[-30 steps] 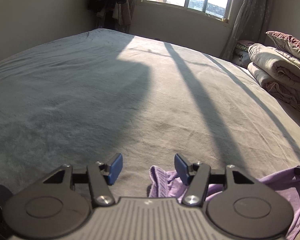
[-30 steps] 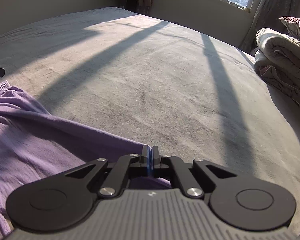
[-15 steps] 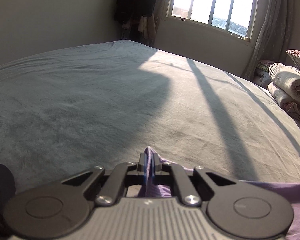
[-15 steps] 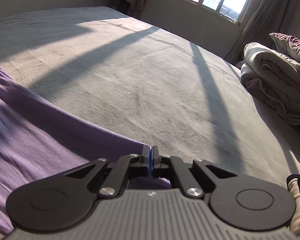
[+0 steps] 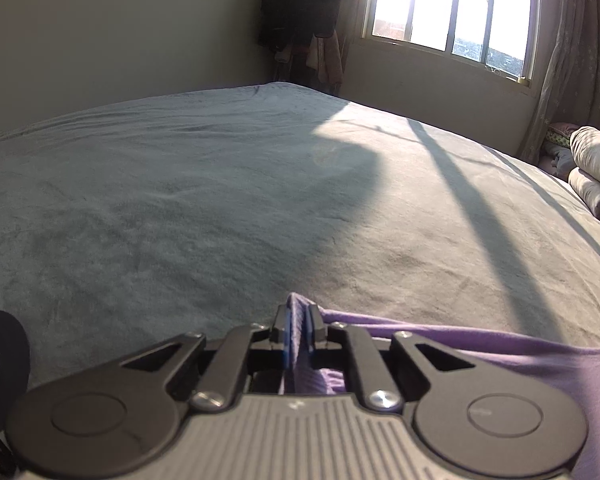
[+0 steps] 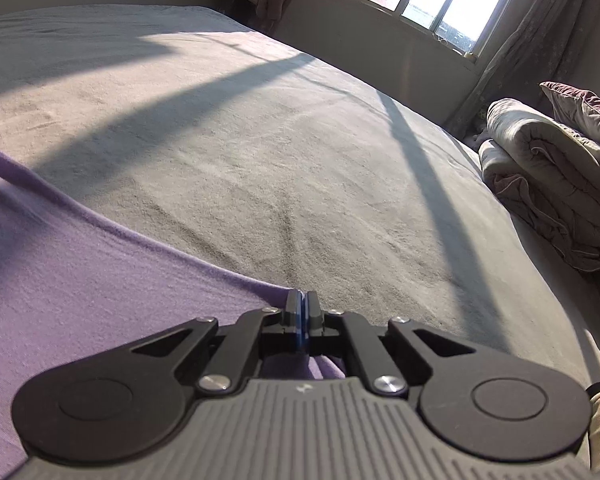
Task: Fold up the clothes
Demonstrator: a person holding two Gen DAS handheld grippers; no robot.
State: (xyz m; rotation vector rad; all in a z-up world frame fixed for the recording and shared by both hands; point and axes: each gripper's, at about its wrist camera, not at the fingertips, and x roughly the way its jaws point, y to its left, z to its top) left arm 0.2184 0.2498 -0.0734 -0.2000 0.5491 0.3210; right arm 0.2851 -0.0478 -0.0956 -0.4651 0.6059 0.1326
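Note:
A purple garment (image 6: 80, 280) is held up between both grippers above a grey bed (image 6: 280, 140). My left gripper (image 5: 299, 316) is shut on one ribbed corner of the purple garment (image 5: 520, 356), which stretches off to the right. My right gripper (image 6: 301, 304) is shut on the opposite corner, and the cloth spreads to the left of it. The lower part of the garment is hidden below both grippers.
The grey bed (image 5: 220, 200) stretches ahead to a window (image 5: 448, 12). Folded quilts and a pillow (image 6: 552, 184) are piled at the bed's right side. Dark clothes (image 5: 300, 20) hang in the far corner. A wall (image 5: 100, 40) borders the left.
My left gripper closed on the garment's corner, then both grippers rose and tilted up, lifting the purple cloth off the bed and stretching it between them.

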